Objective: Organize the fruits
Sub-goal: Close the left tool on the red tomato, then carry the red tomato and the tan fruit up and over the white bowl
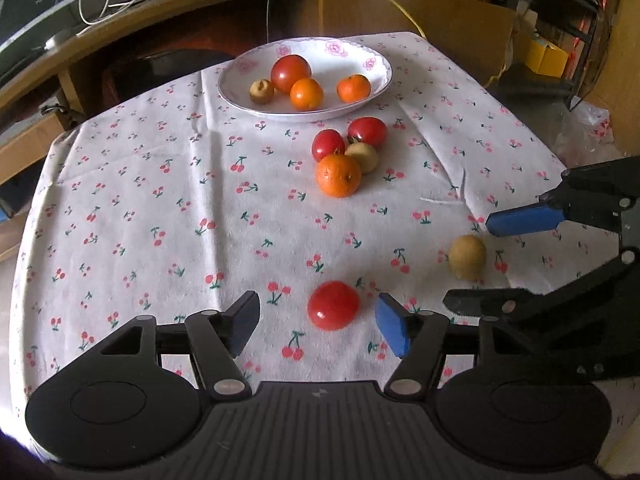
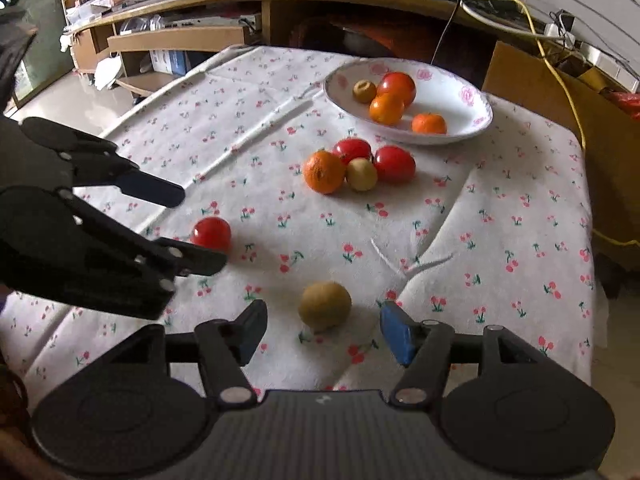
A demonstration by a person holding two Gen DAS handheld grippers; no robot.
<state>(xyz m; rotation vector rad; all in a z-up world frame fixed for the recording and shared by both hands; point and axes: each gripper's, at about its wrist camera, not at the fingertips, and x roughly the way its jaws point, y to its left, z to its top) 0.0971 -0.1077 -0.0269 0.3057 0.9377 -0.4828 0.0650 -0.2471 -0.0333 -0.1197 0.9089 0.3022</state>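
Note:
A white floral plate [image 1: 372, 66] [image 2: 472, 98] at the far side holds a tomato, two oranges and a small brown fruit. A cluster of two tomatoes, an orange [image 1: 338, 175] [image 2: 323, 171] and a brown fruit lies in front of it. My left gripper [image 1: 318, 326] is open, with a loose tomato [image 1: 333, 305] [image 2: 211, 232] between its fingertips. My right gripper [image 2: 324, 330] is open around a brown fruit [image 2: 325, 305] [image 1: 467, 257]. Neither gripper touches its fruit. Each gripper also shows in the other's view: the right gripper [image 1: 476, 264] and the left gripper [image 2: 200, 228].
The table wears a white cherry-print cloth [image 1: 160, 208] [image 2: 500, 240] with creases. A wooden desk [image 1: 168, 12] with cables curves behind it, and a cardboard box [image 1: 440, 16] stands at the far right. The cloth drops off at the table edges.

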